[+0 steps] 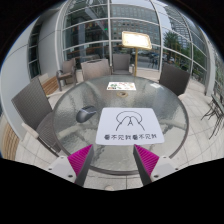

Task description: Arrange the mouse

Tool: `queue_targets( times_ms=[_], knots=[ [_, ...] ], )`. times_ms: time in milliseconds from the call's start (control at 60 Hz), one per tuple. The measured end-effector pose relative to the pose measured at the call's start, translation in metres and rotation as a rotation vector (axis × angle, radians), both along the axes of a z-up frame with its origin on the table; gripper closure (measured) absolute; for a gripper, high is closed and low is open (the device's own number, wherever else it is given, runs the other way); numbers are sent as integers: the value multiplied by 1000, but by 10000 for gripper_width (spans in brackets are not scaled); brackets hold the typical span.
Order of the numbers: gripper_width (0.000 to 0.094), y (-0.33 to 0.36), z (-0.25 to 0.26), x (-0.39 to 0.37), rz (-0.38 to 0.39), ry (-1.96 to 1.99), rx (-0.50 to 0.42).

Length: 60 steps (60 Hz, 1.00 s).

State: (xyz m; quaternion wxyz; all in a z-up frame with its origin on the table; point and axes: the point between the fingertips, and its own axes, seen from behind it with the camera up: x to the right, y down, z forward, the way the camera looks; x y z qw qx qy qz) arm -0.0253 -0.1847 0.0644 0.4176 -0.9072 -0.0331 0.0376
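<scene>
Two pink-padded fingers (pixel 80 158) of the tool (pixel 112 165) stand wide apart, gripping nothing. Just ahead lies a white printed sheet (pixel 127 125) on the round glass surface (pixel 60 112); the grey mouse (pixel 87 114) rests beside the sheet's left edge, beyond the left finger.

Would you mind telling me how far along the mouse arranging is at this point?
It looks barely begun. Done: nothing that shows; the mouse lies on the glass table, beside the white printed sheet rather than on it. In hand: nothing; the gripper is open and empty, short of the sheet's near edge. Left: reaching the mouse, gripping it and placing it, probably on the sheet.
</scene>
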Motion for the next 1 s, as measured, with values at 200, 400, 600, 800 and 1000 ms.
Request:
queue_targets(
  times_ms=[200, 400, 600, 800, 1000],
  knots=[
    [133, 41, -45, -88, 72, 31, -75],
    [121, 116, -68, -137, 97, 12, -101],
    [139, 187, -80, -160, 85, -11, -109],
    [263, 228, -80, -186, 96, -8, -123],
    [466, 238, -84, -191, 93, -35, -159]
  ],
)
